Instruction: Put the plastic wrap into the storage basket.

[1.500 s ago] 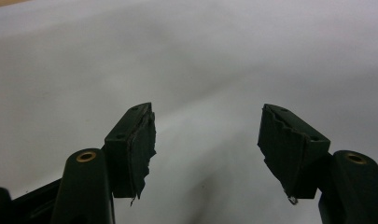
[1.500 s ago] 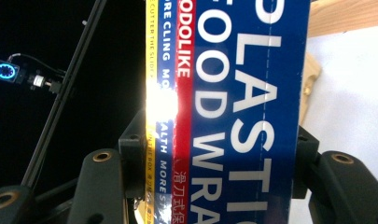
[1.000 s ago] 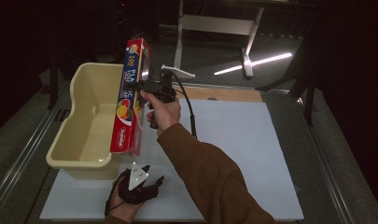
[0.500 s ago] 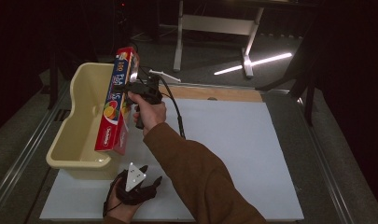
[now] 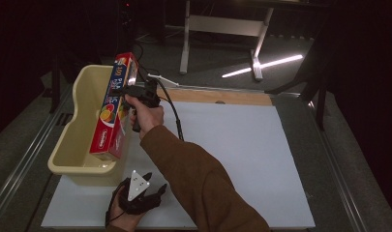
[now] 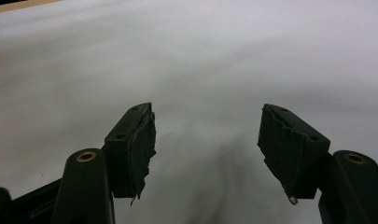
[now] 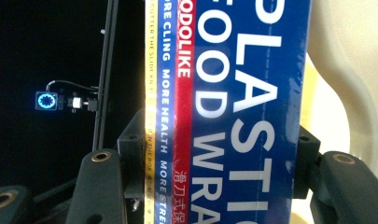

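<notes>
The plastic wrap box [image 5: 113, 108] looks like glossy printed cardboard, the cream tub [image 5: 80, 140] at its 9 o'clock side is smooth plastic, and the white table sheet [image 5: 242, 154] is matt, with torn rubbery pads [image 6: 144, 144].

Red-and-blue wrap box [image 5: 113, 108], cream tub [image 5: 80, 133], white mat [image 5: 242, 145].

Long red-and-blue plastic-wrap carton [image 5: 114, 110], clamped in the right gripper [image 5: 130, 92], now sits further left than a second ago, over the near right rim of the cream plastic tub [image 5: 76, 140] rather than just outside it. Carton leans more, top tipped toward the far right. Right hand [image 5: 145, 116] and brown sleeve [image 5: 193, 179] have shifted left with it.
</notes>
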`<state>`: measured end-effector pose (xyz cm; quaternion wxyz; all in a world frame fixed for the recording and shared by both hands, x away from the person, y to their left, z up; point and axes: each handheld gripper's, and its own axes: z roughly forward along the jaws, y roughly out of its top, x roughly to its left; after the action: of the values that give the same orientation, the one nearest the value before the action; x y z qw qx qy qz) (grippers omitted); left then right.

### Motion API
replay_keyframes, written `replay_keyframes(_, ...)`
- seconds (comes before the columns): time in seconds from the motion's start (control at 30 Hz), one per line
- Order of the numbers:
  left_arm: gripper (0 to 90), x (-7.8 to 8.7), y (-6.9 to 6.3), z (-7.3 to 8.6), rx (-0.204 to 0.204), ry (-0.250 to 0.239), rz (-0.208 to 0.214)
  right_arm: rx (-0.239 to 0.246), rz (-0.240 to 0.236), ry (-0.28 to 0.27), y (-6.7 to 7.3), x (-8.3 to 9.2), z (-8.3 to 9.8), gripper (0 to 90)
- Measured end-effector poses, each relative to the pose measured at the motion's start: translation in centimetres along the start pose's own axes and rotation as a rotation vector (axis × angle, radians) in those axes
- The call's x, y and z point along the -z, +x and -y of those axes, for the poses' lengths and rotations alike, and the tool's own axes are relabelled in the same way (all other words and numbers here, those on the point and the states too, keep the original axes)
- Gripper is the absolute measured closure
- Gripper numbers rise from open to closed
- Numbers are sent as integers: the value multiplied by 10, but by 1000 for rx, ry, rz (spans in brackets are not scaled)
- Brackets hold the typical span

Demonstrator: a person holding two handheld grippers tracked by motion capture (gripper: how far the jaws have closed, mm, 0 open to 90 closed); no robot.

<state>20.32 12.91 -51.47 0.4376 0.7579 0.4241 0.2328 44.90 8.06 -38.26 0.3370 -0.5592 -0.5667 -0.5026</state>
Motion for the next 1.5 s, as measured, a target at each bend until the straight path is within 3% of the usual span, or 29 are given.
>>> replay_keyframes(0.2,364,3,-1,1,4,-5,3,-7,7,6,-3,-9,1,411)
replay_keyframes(0.4,364,3,-1,2,3,-3,5,31,34,8,-4,-20,5,410)
replay_keyframes(0.77,364,4,0,2,16,-12,6,77,105,-5,0,-28,8,404)
replay_keyframes(1.17,364,5,0,2,20,-16,4,90,143,6,3,-30,9,396)
replay_keyframes(1.27,363,5,0,2,21,-16,5,93,165,13,5,-29,9,391)
replay_keyframes(1.3,364,5,0,2,20,-15,5,105,193,26,6,-30,9,383)
replay_keyframes(1.37,364,5,0,2,18,-14,5,105,193,26,6,-30,9,383)
replay_keyframes(1.4,364,5,-1,2,14,-10,3,87,228,50,4,-32,8,369)
replay_keyframes(1.43,363,5,-1,2,14,-10,3,86,232,49,2,-32,8,362)
replay_keyframes(1.5,364,5,0,2,15,-11,3,106,263,59,1,-33,9,357)
